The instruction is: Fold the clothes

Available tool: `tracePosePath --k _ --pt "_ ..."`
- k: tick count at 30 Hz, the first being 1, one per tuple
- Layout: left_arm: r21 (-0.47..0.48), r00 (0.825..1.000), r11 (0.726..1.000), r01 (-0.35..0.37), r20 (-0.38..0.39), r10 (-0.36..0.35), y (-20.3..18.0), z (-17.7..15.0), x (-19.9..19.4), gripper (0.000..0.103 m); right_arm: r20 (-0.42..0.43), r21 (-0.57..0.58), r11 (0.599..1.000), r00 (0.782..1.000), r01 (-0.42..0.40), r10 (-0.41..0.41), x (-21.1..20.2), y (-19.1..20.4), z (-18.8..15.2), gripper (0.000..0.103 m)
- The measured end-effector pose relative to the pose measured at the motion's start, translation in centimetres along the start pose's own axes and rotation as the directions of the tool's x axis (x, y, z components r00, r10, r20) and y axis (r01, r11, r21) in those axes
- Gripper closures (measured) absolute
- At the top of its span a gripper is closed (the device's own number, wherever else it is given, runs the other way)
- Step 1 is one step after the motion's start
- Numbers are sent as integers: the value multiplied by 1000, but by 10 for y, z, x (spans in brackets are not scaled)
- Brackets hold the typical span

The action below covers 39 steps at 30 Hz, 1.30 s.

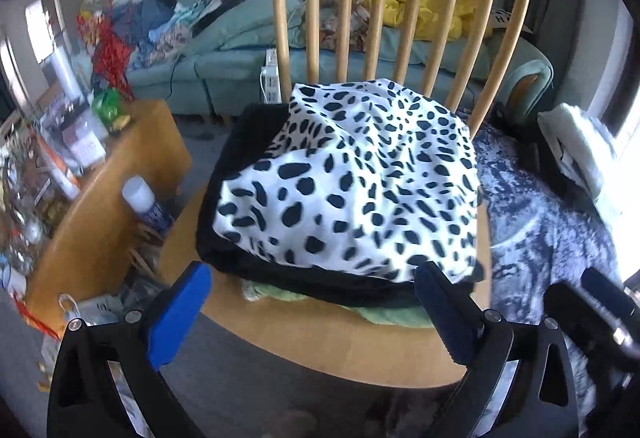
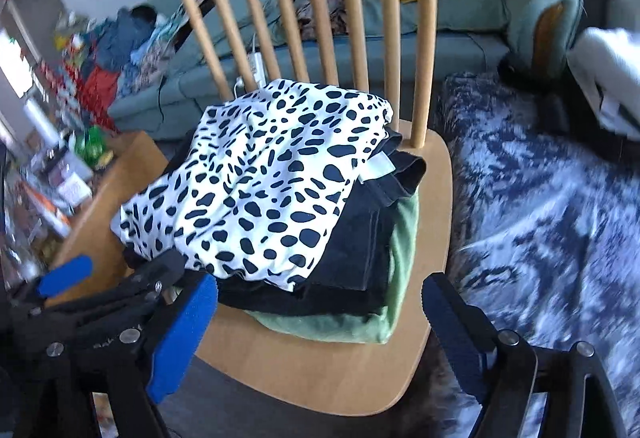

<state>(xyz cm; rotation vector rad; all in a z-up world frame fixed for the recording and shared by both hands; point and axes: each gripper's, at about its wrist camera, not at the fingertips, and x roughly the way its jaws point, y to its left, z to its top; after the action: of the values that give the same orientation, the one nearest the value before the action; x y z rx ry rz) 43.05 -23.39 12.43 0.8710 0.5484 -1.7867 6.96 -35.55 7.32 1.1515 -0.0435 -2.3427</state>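
A: How do the left tongs [image 1: 312, 302] stand?

B: Spread wide, blue pads apart, nothing between them. They hang just in front of the stack's near edge, over the chair [image 1: 328, 354] seat, touching no cloth.

A: And the right tongs [image 2: 320, 314]?

B: Also wide apart and empty. They sit at the front of the seat, with the near corner of the stack in the gap between the pads, but neither pad presses on it.

A: Where are the clothes?

B: Folded and stacked on the wooden chair. The spotted top [image 2: 256, 174] lies uppermost, a black garment [image 2: 360, 238] under it, a green one [image 2: 400, 270] at the bottom.

A: Anything else close by?

B: The left tongs show at the lower left of the right view, beside the stack. A cluttered bench [image 1: 100, 198] stands left of the chair, a sofa [image 1: 240, 62] behind it, a blue rug [image 2: 540, 198] to the right.
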Motion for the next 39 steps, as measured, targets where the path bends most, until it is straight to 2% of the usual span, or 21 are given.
tracePosePath --k 5,11,19,28,39 --pt "66 998 998 -10 55 6 -3 1 2 0 54 -19 999 998 45 -44 7 2 5 16" --pt "69 999 998 5 38 -7 -7 7 3 0 69 -16 999 997 42 -41 8 2 19 16" --pt "51 1000 998 26 -9 -25 -8 16 1 0 36 14 999 999 32 -33 6 0 28 16" --pt "40 998 999 12 -70 -9 -8 23 2 0 -40 59 998 999 6 -4 7 -4 32 16" --pt "47 996 999 17 -85 -13 -9 32 -1 0 -81 52 999 997 1 3 8 -1 41 16"
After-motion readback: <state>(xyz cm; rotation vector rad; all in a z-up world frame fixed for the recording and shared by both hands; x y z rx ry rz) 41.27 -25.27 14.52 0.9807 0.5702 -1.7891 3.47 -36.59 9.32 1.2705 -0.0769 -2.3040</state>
